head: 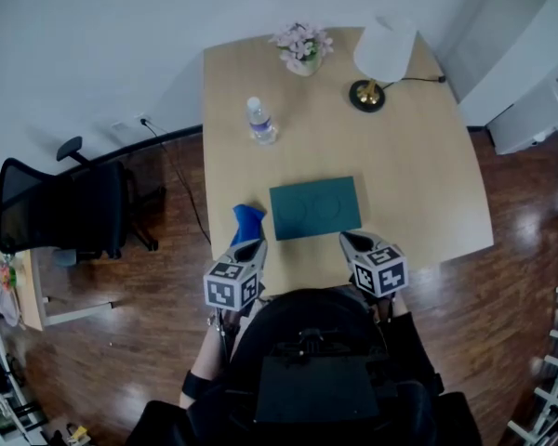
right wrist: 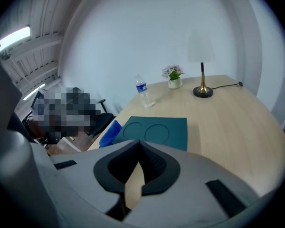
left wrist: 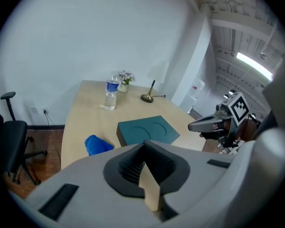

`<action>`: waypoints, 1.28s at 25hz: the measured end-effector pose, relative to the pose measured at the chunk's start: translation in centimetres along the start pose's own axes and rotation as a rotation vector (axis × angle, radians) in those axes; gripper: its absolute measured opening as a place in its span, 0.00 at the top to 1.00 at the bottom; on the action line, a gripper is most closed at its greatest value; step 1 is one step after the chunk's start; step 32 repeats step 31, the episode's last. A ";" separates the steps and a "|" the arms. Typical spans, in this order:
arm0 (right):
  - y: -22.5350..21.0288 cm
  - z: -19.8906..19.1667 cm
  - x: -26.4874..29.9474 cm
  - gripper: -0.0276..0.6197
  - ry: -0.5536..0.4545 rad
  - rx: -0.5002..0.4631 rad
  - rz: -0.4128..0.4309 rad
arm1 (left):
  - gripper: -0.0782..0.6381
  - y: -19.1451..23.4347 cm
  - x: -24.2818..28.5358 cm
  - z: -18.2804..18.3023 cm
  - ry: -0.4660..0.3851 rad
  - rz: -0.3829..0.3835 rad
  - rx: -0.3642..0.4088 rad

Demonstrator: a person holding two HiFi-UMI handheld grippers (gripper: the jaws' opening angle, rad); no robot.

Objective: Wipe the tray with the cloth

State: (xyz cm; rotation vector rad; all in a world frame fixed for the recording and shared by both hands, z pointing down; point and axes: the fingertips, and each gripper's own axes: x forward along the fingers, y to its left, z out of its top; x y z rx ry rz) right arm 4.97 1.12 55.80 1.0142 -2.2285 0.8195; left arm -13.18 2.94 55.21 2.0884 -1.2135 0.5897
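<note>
Setting: a room with a dark wood floor, white walls and a light wooden table (head: 418, 184). A black office chair (head: 60, 207) stands off the table's left edge.

Layout, left to right:
- The blue cloth (head: 247, 219) lies bunched on the table near its front left edge, just beside the tray's left short side. No jaw touches it.
- The left gripper (head: 250, 246) hangs above the front edge. Its pads are pressed together with nothing between them.
- The dark teal tray (head: 314, 206) lies flat near the front edge, with two shallow round recesses in its top. Its long axis runs left to right, across the line in which both grippers point.
- The right gripper (head: 352, 240) hangs off the tray's front right corner. Its jaws are likewise pressed together and empty.
- Farther back stand a water bottle (head: 261, 122), a small flower pot (head: 302, 48) and a lamp (head: 381, 59), well apart from the tray.

Governing relation: the cloth lies directly ahead of the left gripper's tips and close to them. The full tray length separates it from the right gripper, so the left hand is the nearer one.

Stage, as a judgement: a cloth lying loose beside the tray fits either a cloth waiting to be picked up or one set down after wiping. No smear or wet mark can be made out on the tray to decide between them.
</note>
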 end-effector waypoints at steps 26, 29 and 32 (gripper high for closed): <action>-1.1 -1.6 0.6 0.95 0.057 -0.012 -0.006 | 0.89 -1.9 1.4 -1.9 0.099 -0.013 0.090; -1.1 -1.5 0.7 0.95 0.057 -0.008 0.000 | 0.89 -1.8 1.5 -1.9 0.108 -0.013 0.086; -1.1 -1.3 0.7 0.95 0.056 -0.004 0.003 | 0.89 -1.7 1.7 -1.9 0.110 -0.013 0.087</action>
